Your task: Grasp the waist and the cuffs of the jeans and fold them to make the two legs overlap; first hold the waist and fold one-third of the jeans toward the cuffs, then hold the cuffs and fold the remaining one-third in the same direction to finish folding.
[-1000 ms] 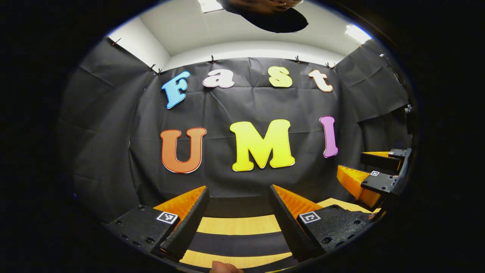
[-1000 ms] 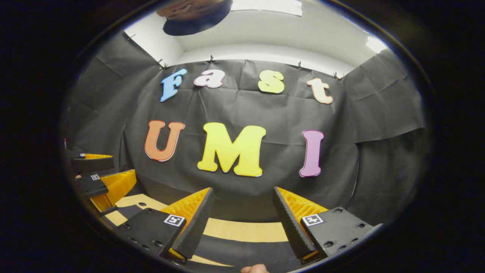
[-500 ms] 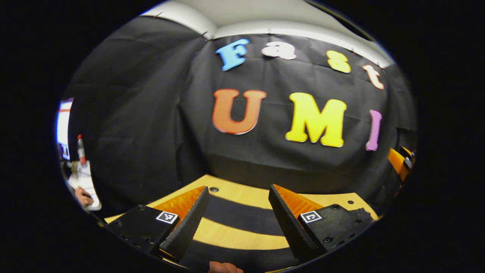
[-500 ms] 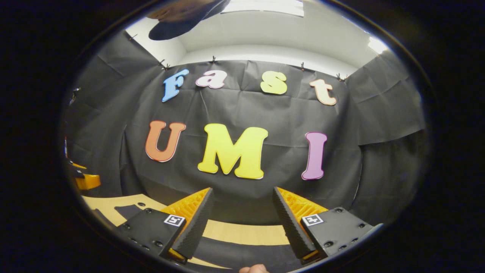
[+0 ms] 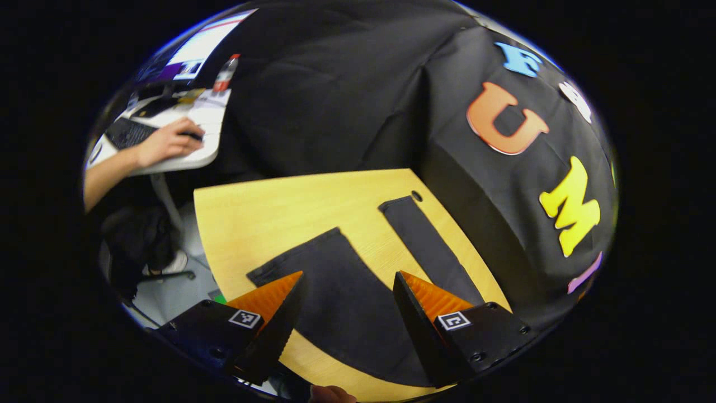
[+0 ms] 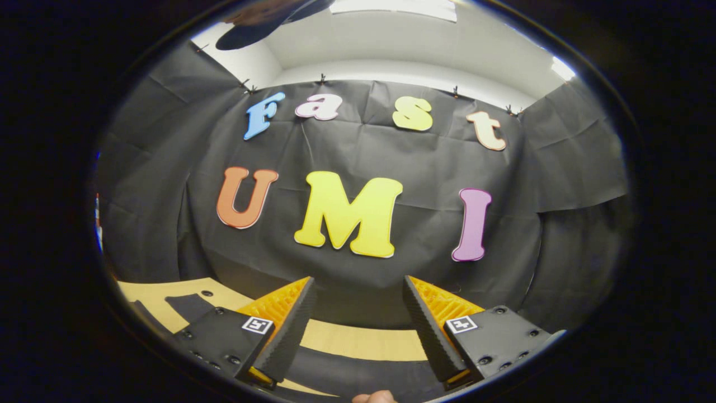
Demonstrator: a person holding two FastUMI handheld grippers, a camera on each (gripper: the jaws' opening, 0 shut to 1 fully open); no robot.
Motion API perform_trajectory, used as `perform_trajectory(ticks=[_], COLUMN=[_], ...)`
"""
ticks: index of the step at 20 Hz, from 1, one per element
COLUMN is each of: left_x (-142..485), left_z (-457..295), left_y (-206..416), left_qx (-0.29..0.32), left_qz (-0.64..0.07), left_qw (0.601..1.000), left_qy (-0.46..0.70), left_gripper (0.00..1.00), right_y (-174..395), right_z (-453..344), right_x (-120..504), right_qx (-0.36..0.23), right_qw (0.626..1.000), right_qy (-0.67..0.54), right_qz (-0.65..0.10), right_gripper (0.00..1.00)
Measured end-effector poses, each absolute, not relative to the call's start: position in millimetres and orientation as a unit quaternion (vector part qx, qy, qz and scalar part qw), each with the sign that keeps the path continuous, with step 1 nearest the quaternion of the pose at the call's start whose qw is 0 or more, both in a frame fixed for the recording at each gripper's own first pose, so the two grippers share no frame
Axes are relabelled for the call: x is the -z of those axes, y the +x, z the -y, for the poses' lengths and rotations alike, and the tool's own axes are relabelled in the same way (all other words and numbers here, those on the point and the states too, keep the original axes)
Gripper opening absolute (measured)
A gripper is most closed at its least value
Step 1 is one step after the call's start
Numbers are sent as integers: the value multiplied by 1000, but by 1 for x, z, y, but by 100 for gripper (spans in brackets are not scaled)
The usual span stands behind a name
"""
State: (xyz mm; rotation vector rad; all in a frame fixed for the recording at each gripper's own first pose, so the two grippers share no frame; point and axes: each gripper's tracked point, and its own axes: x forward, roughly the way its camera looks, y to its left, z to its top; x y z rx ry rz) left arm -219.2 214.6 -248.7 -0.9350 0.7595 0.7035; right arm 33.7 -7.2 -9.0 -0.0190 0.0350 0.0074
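- Swung leftward and tilted down since half a second ago, the left gripper [image 5: 344,322] hangs spread and empty above the wooden table [image 5: 268,212].
- Dark jeans [image 5: 347,296] lie flat on the table, legs apart.
- Right gripper [image 6: 358,327], barely shifted, is spread and empty, facing the booth wall.
- A person's hand [image 5: 168,143] rests on a side desk [image 5: 201,134].

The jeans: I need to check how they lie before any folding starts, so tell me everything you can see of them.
The jeans are dark, nearly black, of matte cloth, and lie flat and unfolded on the light wooden table. In the left gripper view two parts spread apart in a V, a wide one near the left gripper and a narrow strip towards the table's far edge. Which end is the waist cannot be told. The gripper's fingers are apart above the cloth; contact cannot be told.
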Motion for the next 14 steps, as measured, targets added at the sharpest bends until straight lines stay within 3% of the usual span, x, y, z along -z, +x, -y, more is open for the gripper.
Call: perform_trajectory(ticks=[3,7,14], left_x=[281,300,321], left_z=[-204,-213,-238], left_y=[-241,-261,-254], left_qx=[-345,-372,-390], left_qz=[-366,-376,-363], left_qw=[702,650,647], left_qy=[-504,-545,-545], left_gripper=[99,99,99], right_y=[36,40,40], right_z=[10,17,26], right_x=[13,20,30], right_qx=[-2,8,20], right_qw=[1000,999,998], right_qy=[-11,-19,-28], right_qz=[-26,-35,-53], right_gripper=[94,94,94])
